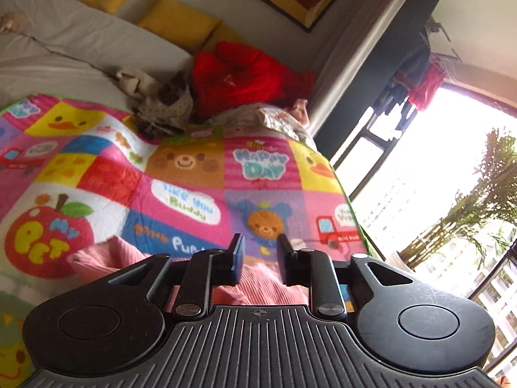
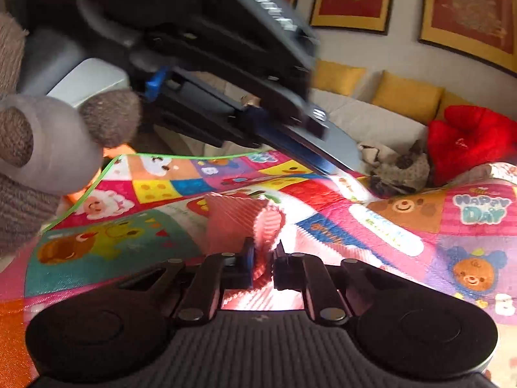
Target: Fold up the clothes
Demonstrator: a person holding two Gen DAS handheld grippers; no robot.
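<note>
The right gripper sits nearly closed, pinching a bunched fold of the pink ribbed garment lifted off the patchwork blanket. The left gripper stands parted with nothing between its fingers, the garment just under and beyond it. The blanket reads "HAPPY DAY", "MY PET" and "like you Buddy". A red garment lies beyond, near yellow cushions.

A home bedroom: a bed with grey sheets and yellow cushions, spread with a child's cartoon patchwork blanket. Red-and-gold framed pictures hang on the wall, and laundry dries by a bright window.
</note>
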